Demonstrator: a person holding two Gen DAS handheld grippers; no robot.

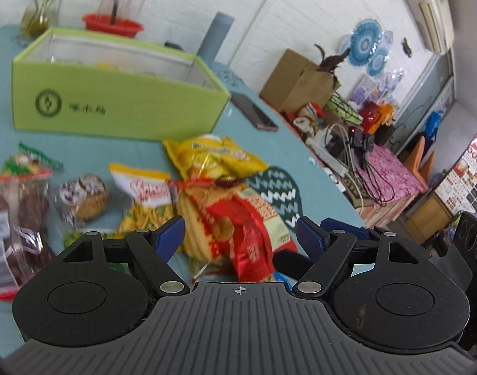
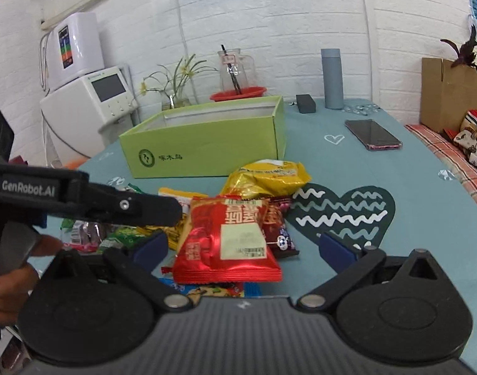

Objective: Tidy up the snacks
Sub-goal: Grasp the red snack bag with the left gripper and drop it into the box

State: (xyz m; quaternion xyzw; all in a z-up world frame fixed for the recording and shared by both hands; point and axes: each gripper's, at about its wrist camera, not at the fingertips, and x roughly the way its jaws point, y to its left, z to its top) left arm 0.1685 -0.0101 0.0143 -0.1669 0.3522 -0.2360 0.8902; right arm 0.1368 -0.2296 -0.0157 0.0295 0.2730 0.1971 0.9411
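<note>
A pile of snack packets lies on the teal tablecloth in front of an open green box [image 1: 113,106] [image 2: 207,153]. My left gripper [image 1: 240,234] hovers low over the pile, open, with a red and yellow packet [image 1: 235,228] lying between its blue pads without being pressed. My right gripper [image 2: 243,248] stands wide open around a shiny red packet [image 2: 227,240], pads apart from it. A yellow chip bag [image 1: 213,156] [image 2: 269,176] lies behind. The left gripper's black finger [image 2: 144,207] reaches in from the left in the right wrist view.
A phone [image 2: 373,134] lies right of the box, with a grey flask [image 2: 332,78], a glass jug on a red dish [image 2: 238,93] and a vase [image 2: 176,93] behind. More clear-wrapped snacks [image 1: 19,206] lie at the left. A hand [image 2: 7,284] holds the left gripper.
</note>
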